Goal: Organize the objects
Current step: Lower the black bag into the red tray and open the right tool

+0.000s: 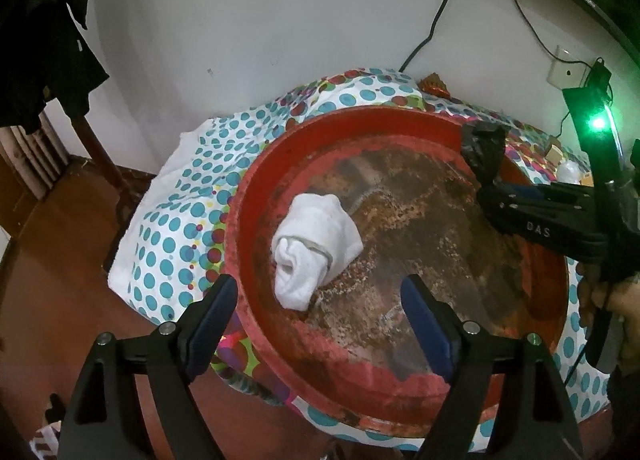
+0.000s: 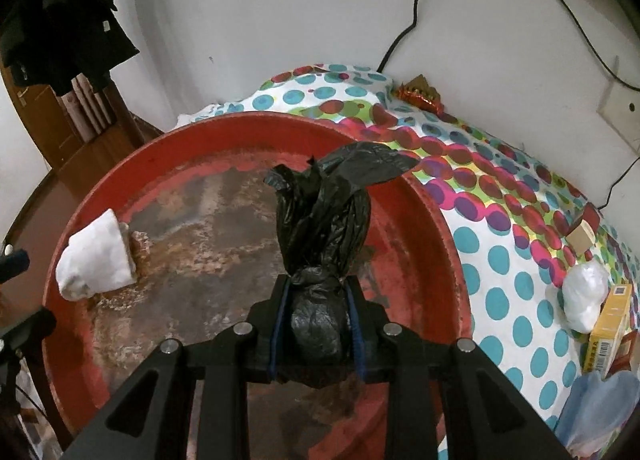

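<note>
Putting things in the tray [image 1: 256,195]. Right gripper [image 2: 318,292] squeezed shut on the black bag [image 2: 324,219], held over the tray. Left gripper [image 1: 318,292] wide open, empty, just above the white sock [image 1: 312,244] lying inside. Next, probably: lower the bag, let go.

Sitting in one red tray [image 2: 420,219]: one rolled white sock [image 1: 316,244]. One knotted black bag [image 2: 324,244]. Lying on the dotted cloth [image 2: 500,260]: one white bundle [image 2: 584,296], one yellow box [image 2: 608,332].
</note>
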Motion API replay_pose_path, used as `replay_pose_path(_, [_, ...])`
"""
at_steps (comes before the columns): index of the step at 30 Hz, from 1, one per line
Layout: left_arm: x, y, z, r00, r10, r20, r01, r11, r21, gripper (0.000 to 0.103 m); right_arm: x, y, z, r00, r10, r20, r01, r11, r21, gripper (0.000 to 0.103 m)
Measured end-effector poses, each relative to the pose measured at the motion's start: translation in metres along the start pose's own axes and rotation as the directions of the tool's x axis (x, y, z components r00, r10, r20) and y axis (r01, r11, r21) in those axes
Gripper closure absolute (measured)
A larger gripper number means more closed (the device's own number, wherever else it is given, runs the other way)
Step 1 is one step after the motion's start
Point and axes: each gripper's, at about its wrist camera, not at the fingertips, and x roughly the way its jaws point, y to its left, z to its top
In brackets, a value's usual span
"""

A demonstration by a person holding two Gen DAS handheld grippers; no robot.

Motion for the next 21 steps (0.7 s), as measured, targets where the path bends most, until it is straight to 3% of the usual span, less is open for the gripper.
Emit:
replay_pose_path(2, [0.0,-0.001,0.0,1.0,-0.001,-0.004,0.001,1.0,-0.001,0.021,0.0,0.001,0.0,1.0,-0.005,0.0,0.005,1.0,-0.014,0.074])
replay_pose_path(6, [-0.001,-0.007,0.0,1.0,-0.002,-0.009,0.002,1.0,0.003,0.021,-0.005,0.002,-0.001,1.0,-0.012,0.005,0.012,1.0,-0.019,0.054])
replay_pose_path(9, [-0.005,-0.013,0.0,1.0,-0.01,-0.001,0.01,1.0,0.012,0.021,-0.017,0.001,-0.003,0.999,-0.017,0.032,0.017,0.999,-0.027,0.046])
replay_pose_path(15, [-0.015,-0.036,0.002,0.999,-0.03,0.016,0.03,0.999,0.046,0.021,-0.061,-0.014,-0.02,0.997,0.004,0.081,-0.004,1.0,0.0,0.045])
replay_pose_path(21, [-0.024,-0.081,0.004,0.996,-0.085,0.026,0.082,0.991,0.107,0.02,-0.118,-0.063,-0.052,0.991,-0.049,0.128,0.039,0.996,0.077,0.044])
